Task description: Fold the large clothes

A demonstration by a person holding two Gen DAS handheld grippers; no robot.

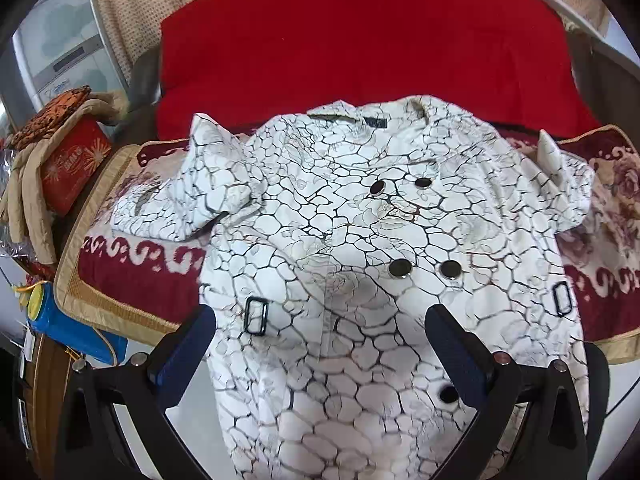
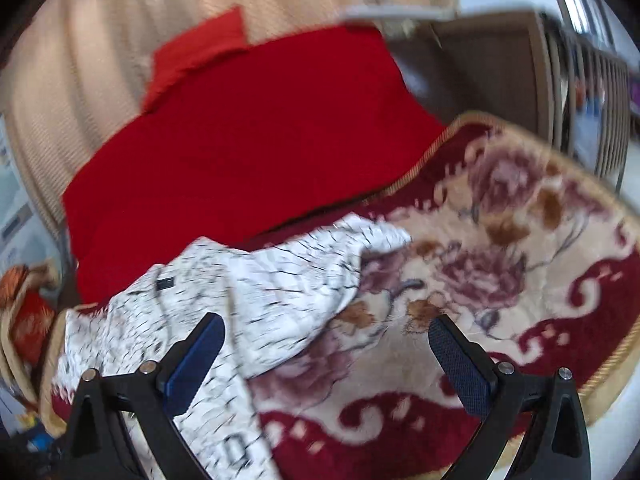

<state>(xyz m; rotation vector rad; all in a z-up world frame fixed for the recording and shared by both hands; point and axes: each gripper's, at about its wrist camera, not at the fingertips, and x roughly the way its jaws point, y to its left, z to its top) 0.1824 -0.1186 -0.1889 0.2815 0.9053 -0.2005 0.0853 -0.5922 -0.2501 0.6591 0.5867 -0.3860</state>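
coat (image 1: 352, 248) lying flat and unfolded on the blanket (image 2: 520, 280), both sleeves out, left claw (image 1: 320, 344) and right claw (image 2: 326, 354) spread wide, gripping nothing, folding not started

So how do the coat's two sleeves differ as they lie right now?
The left sleeve lies spread out flat, angled away from the coat onto the floral blanket. The right sleeve is bunched closer to the body, its cuff poking upward. Both are short, share the white cracked print, and neither is folded in yet.
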